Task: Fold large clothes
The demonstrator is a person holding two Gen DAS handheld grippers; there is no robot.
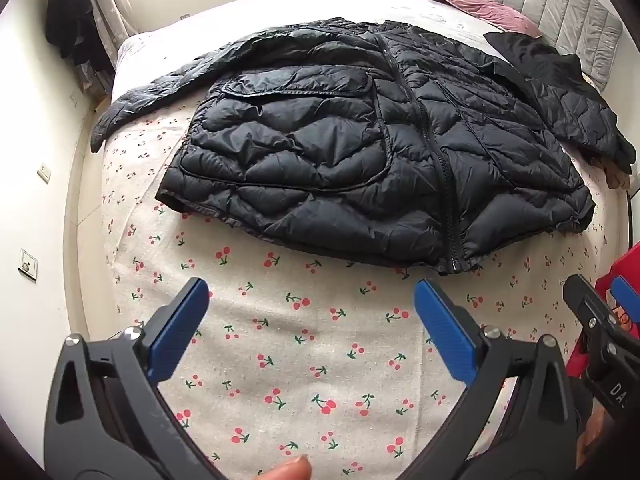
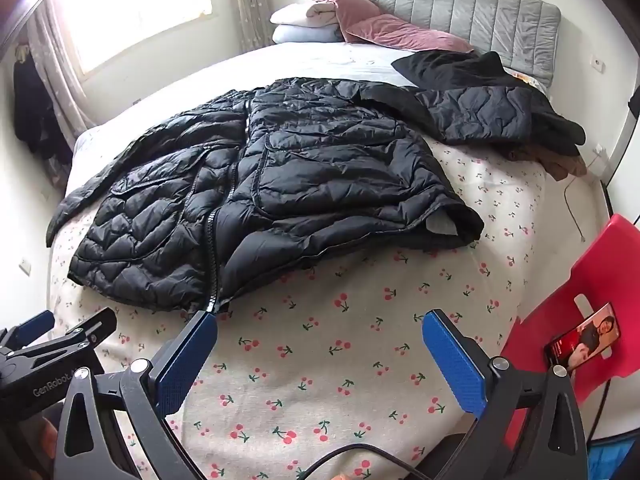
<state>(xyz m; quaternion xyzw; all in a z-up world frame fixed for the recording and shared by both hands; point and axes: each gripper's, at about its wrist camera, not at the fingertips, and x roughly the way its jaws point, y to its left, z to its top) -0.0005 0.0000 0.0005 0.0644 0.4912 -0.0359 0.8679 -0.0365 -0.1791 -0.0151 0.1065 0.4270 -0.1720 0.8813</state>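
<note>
A black quilted puffer jacket lies spread flat, front up and zipped, on a bed with a cherry-print cover. One sleeve stretches to the left, the other to the right. It also shows in the right wrist view. My left gripper is open and empty, held above the cover just short of the jacket's hem. My right gripper is open and empty, near the hem by the zipper's lower end. Each gripper shows at the edge of the other's view.
Pink and white pillows and a grey padded headboard are at the bed's far end. A brown garment lies under the right sleeve. A red chair with a phone stands at the bed's right side. Dark clothes hang by the window curtain.
</note>
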